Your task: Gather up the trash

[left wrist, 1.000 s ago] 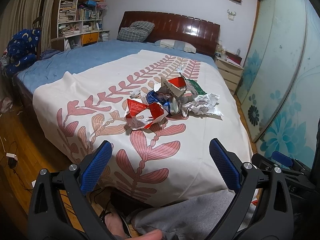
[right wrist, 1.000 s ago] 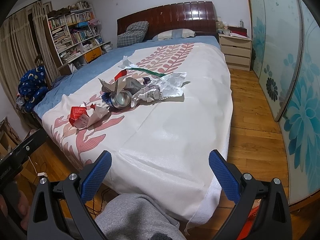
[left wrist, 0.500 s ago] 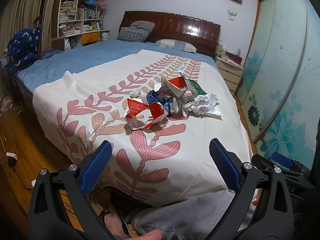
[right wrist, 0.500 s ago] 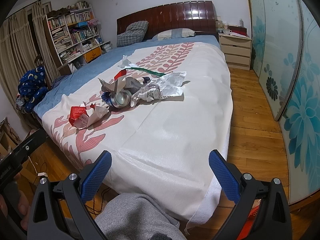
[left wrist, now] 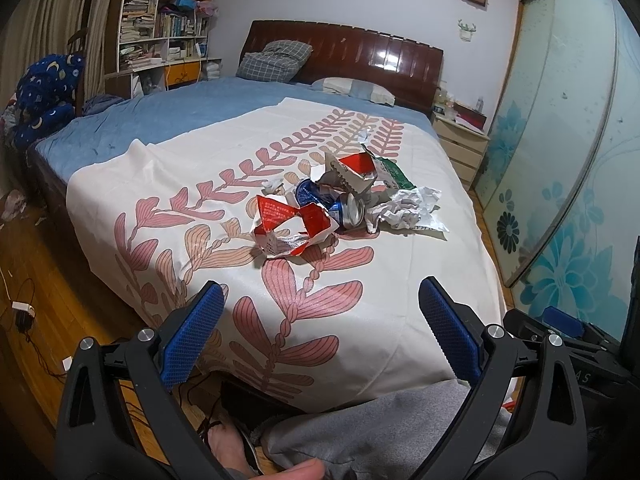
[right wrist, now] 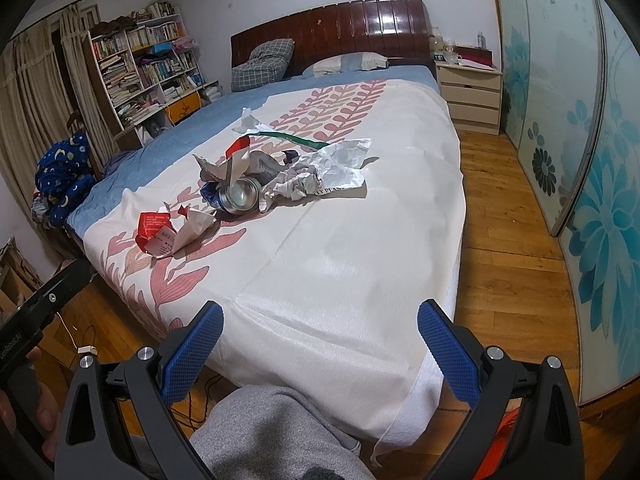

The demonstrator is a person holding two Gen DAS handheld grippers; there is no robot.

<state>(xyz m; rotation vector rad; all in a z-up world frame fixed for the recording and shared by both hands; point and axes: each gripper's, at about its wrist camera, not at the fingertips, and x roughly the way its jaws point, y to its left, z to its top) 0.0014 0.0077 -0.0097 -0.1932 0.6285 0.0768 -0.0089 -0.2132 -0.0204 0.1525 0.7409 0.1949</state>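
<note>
Trash pile (left wrist: 344, 204) sits mid-bed on the leaf-print sheet (left wrist: 304, 304), at twelve o'clock from my left gripper (left wrist: 320, 320), whose jaws are spread wide with nothing between them. Red-and-white carton (left wrist: 288, 224) lies nearest, blue can (left wrist: 348, 212) just behind it. Over to the right wrist: right gripper (right wrist: 320, 336) gaping too, empty, with the pile at eleven o'clock, the can's open end (right wrist: 242, 196) facing me, crumpled paper (right wrist: 320, 172) touching it

Left gripper (left wrist: 320, 330) jaws spread wide, empty, low over bed's near edge. Trash pile (left wrist: 344, 204) on leaf-print sheet (left wrist: 224, 184), well ahead of fingertips, between their lines. Red torn wrapper (left wrist: 292, 224) nearest fingers; crumpled white paper (left wrist: 404, 210) toward right finger's side.
</note>
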